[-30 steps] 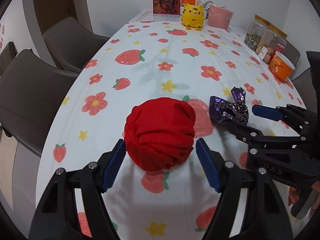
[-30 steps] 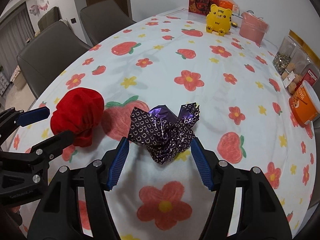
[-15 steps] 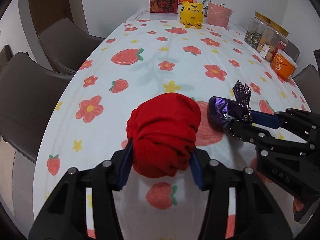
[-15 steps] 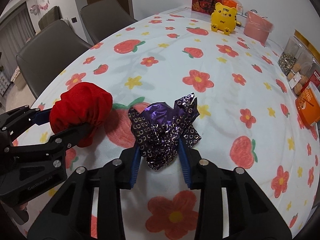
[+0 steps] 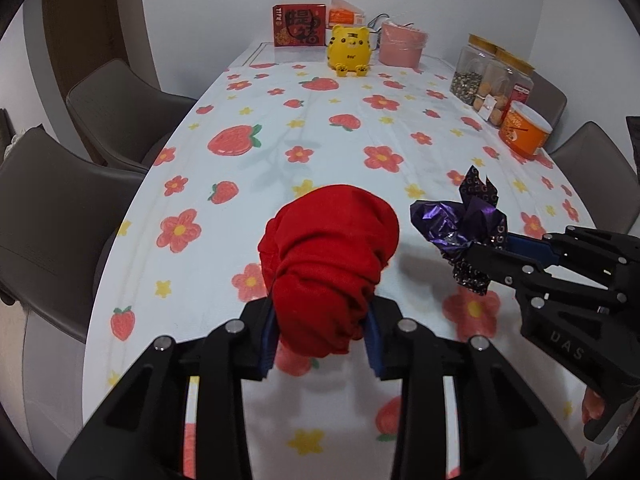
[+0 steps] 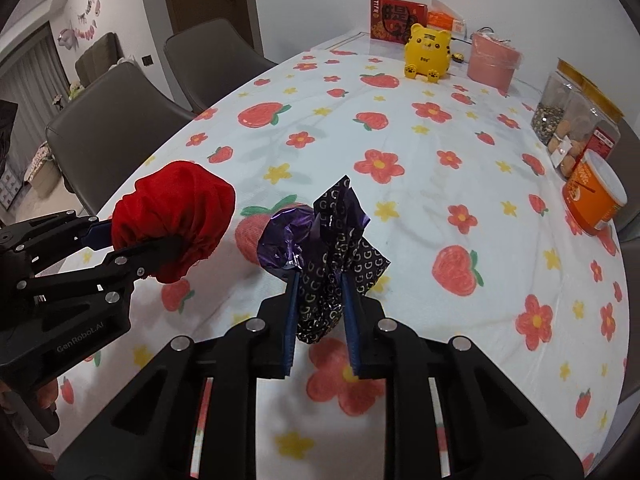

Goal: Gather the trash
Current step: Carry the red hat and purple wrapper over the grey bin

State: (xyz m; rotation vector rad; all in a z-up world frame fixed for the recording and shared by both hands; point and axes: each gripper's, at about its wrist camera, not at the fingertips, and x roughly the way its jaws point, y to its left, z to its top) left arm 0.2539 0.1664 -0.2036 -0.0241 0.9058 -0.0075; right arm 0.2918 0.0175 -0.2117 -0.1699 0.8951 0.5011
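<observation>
My left gripper (image 5: 320, 320) is shut on a crumpled red cloth ball (image 5: 328, 256) and holds it above the strawberry-print tablecloth (image 5: 304, 128). The ball also shows at the left of the right wrist view (image 6: 172, 220), clamped in the left gripper (image 6: 132, 248). My right gripper (image 6: 320, 300) is shut on a crumpled purple foil wrapper (image 6: 324, 248) with a letter pattern, lifted off the table. The wrapper (image 5: 460, 224) and right gripper (image 5: 500, 252) show at the right of the left wrist view.
At the table's far end stand a yellow tiger toy (image 5: 348, 52), a pink tub (image 5: 400, 46) and a red box (image 5: 298, 26). Clear jars (image 5: 476, 72) and an orange cup (image 5: 524, 132) line the right edge. Grey chairs (image 5: 112, 116) stand along the left.
Both grippers closed, the left on the red cloth ball and the right on the purple wrapper. Both then lifted their loads off the table.
</observation>
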